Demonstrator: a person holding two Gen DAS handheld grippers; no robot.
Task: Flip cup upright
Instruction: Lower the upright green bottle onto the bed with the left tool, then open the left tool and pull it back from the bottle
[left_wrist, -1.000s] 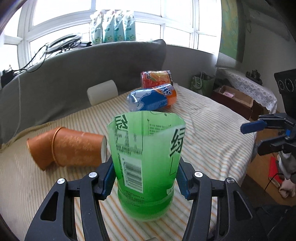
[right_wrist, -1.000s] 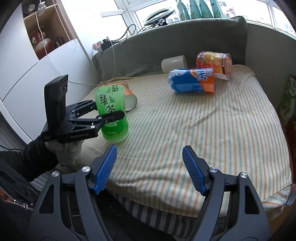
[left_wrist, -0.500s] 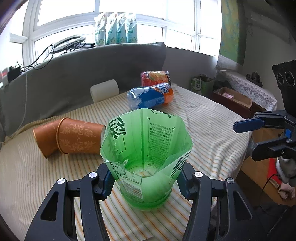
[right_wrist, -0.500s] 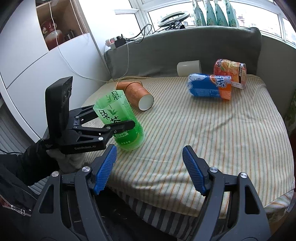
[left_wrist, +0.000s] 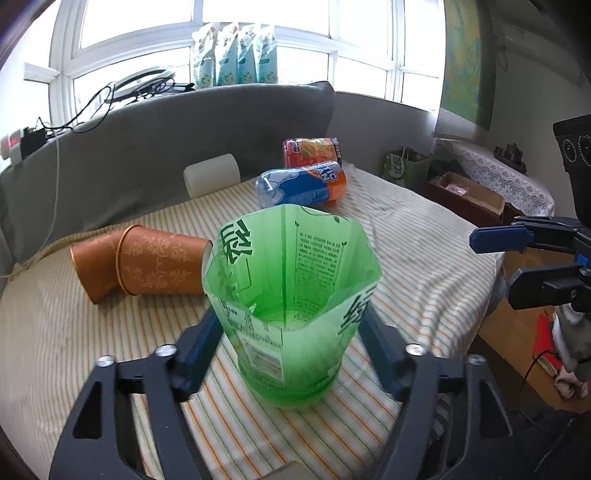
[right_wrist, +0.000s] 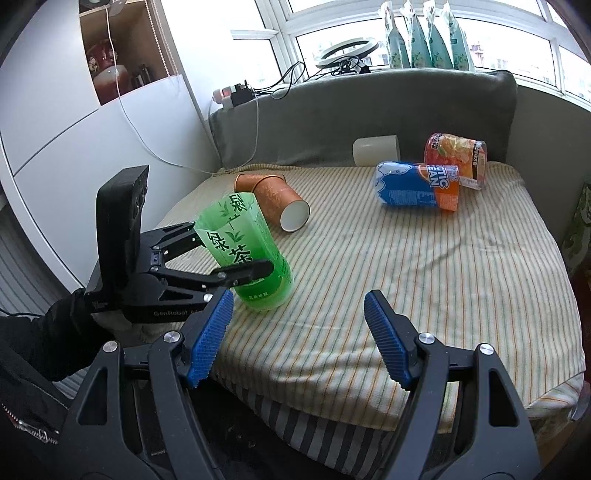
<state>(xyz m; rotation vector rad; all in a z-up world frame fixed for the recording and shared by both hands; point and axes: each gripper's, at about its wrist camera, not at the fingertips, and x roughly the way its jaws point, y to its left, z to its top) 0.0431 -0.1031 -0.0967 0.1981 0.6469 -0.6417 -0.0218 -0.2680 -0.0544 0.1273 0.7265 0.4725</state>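
On the striped mattress (right_wrist: 424, 280), near its front left corner, we see the green cup (left_wrist: 291, 314) standing mouth up, its base on the cloth and its body tipped slightly. Our left tool (left_wrist: 291, 354) sits around the cup's lower half, but the cup wall hides both inner fingertips in the left wrist view, so we cannot tell whether the pads press the plastic or have let go. From the right wrist view the near finger lies across the cup's side and the far finger is mostly hidden behind it. The gloved left hand (right_wrist: 55, 332) holding that tool is cut off by the frame edge, low at the left edge of the bed, with the tool pointing level toward the cup.

Our right tool (right_wrist: 299, 332) hovers over the bed's front edge, its blue pads spread wide apart with nothing between them, aimed across the mattress; in the left wrist view only its fingers show at the right edge.

Behind the green cup, two nested orange paper cups (right_wrist: 273, 199) lie on their sides. Farther back lie a blue-and-orange cup (right_wrist: 417, 188), an orange printed cup (right_wrist: 454, 158) and a white cup (right_wrist: 376, 151), all on their sides by the grey backrest (right_wrist: 369, 114).
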